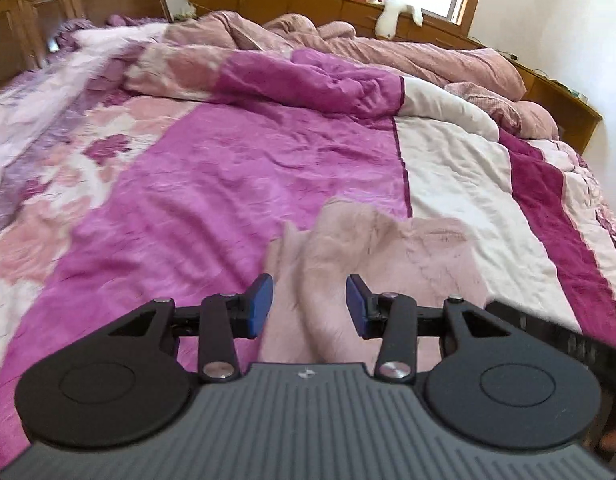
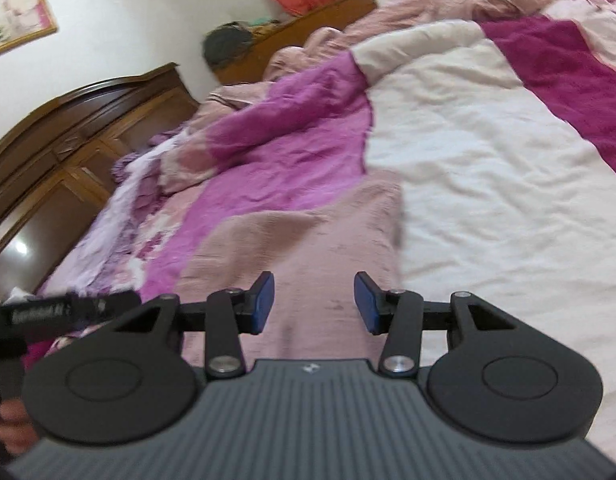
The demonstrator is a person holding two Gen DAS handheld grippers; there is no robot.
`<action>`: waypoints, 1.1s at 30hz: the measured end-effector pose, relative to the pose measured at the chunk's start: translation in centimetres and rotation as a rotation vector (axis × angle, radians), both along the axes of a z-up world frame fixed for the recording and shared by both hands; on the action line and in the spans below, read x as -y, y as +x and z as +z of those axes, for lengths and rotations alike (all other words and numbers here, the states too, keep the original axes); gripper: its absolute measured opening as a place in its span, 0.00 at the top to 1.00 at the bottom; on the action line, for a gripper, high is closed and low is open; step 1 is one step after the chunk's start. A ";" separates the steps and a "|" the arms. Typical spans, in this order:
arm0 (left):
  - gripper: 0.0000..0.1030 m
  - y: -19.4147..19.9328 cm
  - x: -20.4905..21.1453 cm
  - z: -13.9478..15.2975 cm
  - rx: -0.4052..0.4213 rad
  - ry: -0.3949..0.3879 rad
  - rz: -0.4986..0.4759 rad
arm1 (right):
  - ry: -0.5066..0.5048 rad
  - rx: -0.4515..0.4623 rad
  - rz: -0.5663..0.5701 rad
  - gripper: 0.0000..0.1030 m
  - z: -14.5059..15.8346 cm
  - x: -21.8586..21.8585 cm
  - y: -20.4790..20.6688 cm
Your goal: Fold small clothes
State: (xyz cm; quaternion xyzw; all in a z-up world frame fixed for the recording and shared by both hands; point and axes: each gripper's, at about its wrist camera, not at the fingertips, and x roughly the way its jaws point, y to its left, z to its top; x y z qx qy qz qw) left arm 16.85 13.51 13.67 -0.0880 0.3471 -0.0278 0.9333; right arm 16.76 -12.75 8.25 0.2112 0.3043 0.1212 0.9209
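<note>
Pale pink garment on the bed, both grippers over it with nothing gripped.

Left gripper (image 1: 310, 306): blue fingers (image 1: 262, 304) stand partly apart over the rumpled pink garment (image 1: 348, 256) on the quilt (image 1: 212, 168), pads clear of the cloth. Right gripper (image 2: 314, 303): fingers (image 2: 366, 303) equally parted above the flatter cloth, holding nothing.

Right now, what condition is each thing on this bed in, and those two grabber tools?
Pink garment: lying on the bedspread, rumpled, not gripped.
Bedspread: spread out, wrinkled.
Pink duvet: bunched along the far side.
Left gripper: jaws apart, empty.
Right gripper: jaws apart, empty.
</note>
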 end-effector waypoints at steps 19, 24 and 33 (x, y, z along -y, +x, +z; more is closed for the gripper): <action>0.86 9.4 2.6 -5.8 0.051 0.033 -0.048 | -0.025 0.015 0.027 0.44 -3.2 0.2 -0.5; 0.87 8.7 -0.1 -6.4 0.028 0.008 0.057 | -0.063 0.042 0.060 0.44 -2.9 -0.6 -0.7; 0.61 8.6 -0.9 -6.9 -0.033 0.001 0.078 | -0.096 0.041 0.071 0.43 -2.6 -1.2 -0.8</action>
